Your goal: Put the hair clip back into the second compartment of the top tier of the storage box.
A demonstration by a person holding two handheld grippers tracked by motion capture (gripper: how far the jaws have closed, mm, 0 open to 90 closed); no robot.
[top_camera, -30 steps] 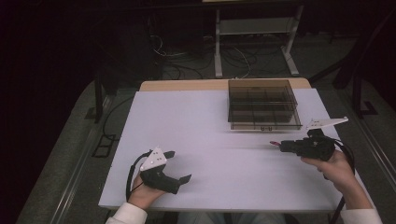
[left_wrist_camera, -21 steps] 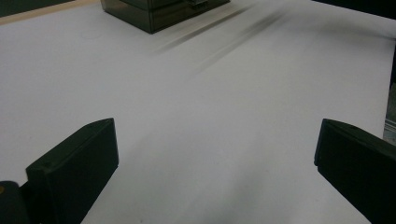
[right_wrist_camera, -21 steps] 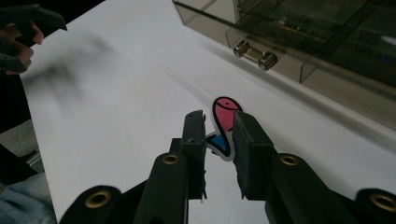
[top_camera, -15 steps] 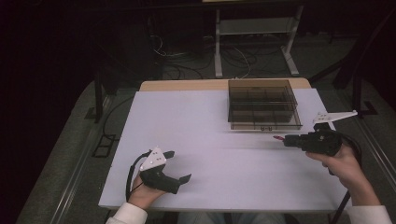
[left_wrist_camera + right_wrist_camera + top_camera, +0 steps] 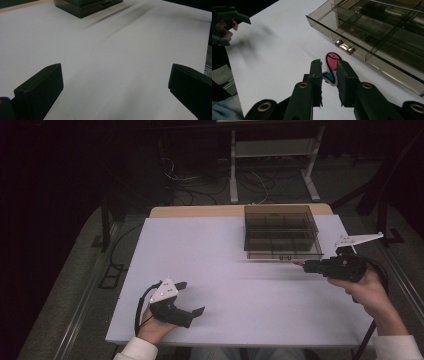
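Smoky clear glossy plastic organizer box (image 5: 372, 32), shiny metal latch (image 5: 344, 46), matt white table (image 5: 225, 270), glossy pink-and-blue sticker (image 5: 331, 67)

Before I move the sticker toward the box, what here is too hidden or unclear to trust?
- Sticker: right gripper view, lower half hidden between the right tool jaws; in the high view a tiny pink speck.
- Box: right gripper view, far side cut off by the frame edge; contents unreadable through dark walls.
- Left tool: left gripper view, jaw bases cut off at the bottom.

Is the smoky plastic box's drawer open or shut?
Shut: the drawer front with its metal handle sits flush with the box.
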